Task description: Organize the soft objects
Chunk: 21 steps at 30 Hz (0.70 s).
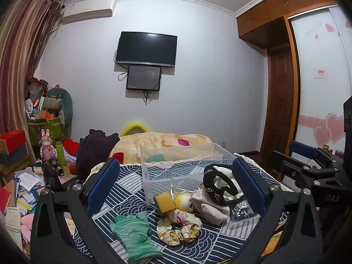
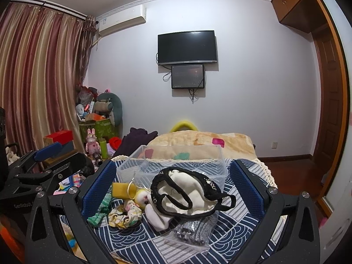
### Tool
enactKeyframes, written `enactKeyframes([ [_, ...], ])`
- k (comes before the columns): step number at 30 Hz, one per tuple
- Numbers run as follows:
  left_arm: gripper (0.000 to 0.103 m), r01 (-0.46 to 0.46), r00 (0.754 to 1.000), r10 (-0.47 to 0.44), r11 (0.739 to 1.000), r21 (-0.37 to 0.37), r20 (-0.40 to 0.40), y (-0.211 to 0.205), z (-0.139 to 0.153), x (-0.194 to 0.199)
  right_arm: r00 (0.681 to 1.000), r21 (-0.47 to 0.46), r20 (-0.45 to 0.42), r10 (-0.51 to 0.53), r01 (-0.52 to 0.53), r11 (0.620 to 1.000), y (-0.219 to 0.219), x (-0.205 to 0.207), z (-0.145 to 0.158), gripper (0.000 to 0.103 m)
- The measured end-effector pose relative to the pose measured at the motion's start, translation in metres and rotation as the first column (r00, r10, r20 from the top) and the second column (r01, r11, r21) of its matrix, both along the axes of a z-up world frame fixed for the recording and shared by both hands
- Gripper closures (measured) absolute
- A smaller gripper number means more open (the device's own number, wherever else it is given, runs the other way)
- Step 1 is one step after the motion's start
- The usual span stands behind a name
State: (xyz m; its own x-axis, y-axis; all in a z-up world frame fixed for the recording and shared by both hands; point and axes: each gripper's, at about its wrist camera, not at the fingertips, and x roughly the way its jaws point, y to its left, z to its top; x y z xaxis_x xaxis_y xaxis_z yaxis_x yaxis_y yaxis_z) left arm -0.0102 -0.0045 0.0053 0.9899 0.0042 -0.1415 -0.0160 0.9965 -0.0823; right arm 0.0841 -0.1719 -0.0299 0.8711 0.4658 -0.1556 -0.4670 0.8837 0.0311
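Soft things lie on a blue patterned cloth [image 1: 129, 198]: a green glove [image 1: 134, 233], a floral scrunchie [image 1: 178, 226], a yellow sponge [image 1: 164, 201], a small yellow plush [image 1: 184, 201], and a white cloth with a black beaded headband [image 1: 217, 189]. A grey sparkly item lies in a clear lid [image 2: 191, 231]. A clear plastic box [image 1: 176, 165] stands empty behind them. My left gripper [image 1: 176, 182] is open and empty above the pile. My right gripper [image 2: 173, 182] is open and empty over the white cloth [image 2: 187, 191] and headband [image 2: 162, 180].
A beige blanket [image 1: 158, 143] and a dark garment [image 1: 94, 149] lie behind the box. Clutter, papers and a pink rabbit toy [image 1: 46, 145] fill the left side. A wardrobe [image 1: 319, 66] and door stand at the right. The other gripper [image 1: 312, 162] shows at the right edge.
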Motion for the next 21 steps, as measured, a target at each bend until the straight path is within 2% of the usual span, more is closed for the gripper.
enactKeyframes([
  [15,0.000,0.011,1.000,-0.011,1.000,-0.003,-0.003,0.001,-0.004,0.003,1.000,-0.002,-0.011,-0.014,0.014,1.000,-0.001,0.007,-0.008,0.000],
  [18,0.001,-0.002,1.000,0.002,1.000,-0.005,-0.010,0.003,-0.009,0.007,0.999,-0.011,-0.037,-0.010,0.009,1.000,-0.001,0.013,-0.013,0.001],
  [19,0.003,-0.007,1.000,0.007,1.000,-0.002,-0.015,0.003,-0.010,0.009,0.999,-0.012,-0.054,-0.006,0.006,1.000,-0.001,0.017,-0.015,0.001],
  [21,0.020,-0.012,0.999,0.013,1.000,0.007,-0.046,0.004,-0.014,0.016,0.997,-0.017,-0.079,-0.008,0.007,1.000,-0.001,0.024,-0.020,0.011],
])
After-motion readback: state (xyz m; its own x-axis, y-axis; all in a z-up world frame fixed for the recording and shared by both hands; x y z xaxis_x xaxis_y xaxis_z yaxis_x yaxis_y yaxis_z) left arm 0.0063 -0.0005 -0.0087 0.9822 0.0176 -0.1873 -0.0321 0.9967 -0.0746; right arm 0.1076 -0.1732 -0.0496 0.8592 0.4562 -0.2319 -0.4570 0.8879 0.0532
